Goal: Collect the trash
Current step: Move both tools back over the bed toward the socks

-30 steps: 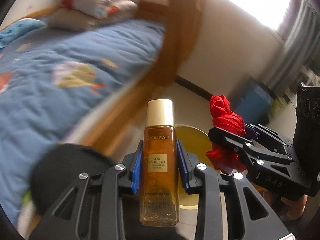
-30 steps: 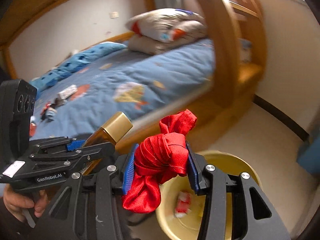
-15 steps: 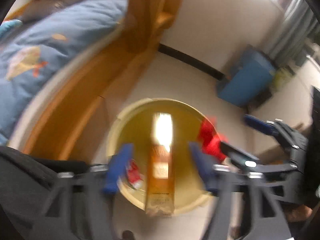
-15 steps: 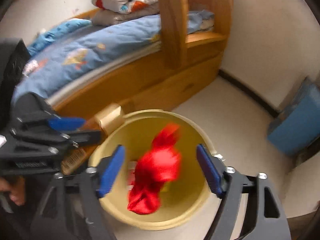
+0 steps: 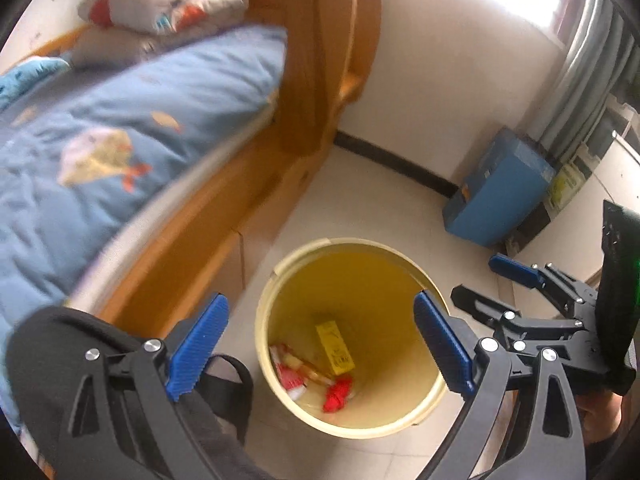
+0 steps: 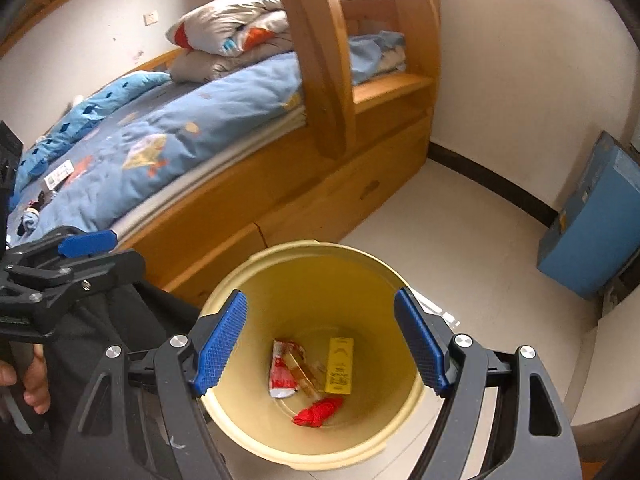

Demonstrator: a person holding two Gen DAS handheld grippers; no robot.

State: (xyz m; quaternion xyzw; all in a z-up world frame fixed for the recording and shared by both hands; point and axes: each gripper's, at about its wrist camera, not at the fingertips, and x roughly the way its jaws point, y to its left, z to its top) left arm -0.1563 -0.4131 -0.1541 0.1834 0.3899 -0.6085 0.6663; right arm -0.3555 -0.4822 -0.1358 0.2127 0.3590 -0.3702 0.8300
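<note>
Directly below both spread, empty grippers, left (image 5: 320, 344) and right (image 6: 320, 344), whose jaws have just been opening, the red cloth (image 6: 318, 411) and bottle (image 6: 306, 372) lie in the bin (image 6: 312, 248), so remaining trash lies far left on the bed (image 6: 168, 136).

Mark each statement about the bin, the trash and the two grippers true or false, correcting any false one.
1. The red cloth lies inside the yellow bin. True.
2. The left gripper grips a bottle. False: its jaws are open and empty.
3. The bin stands on the bed. False: it stands on the floor beside the bed.
4. The right gripper has open, empty jaws. True.
</note>
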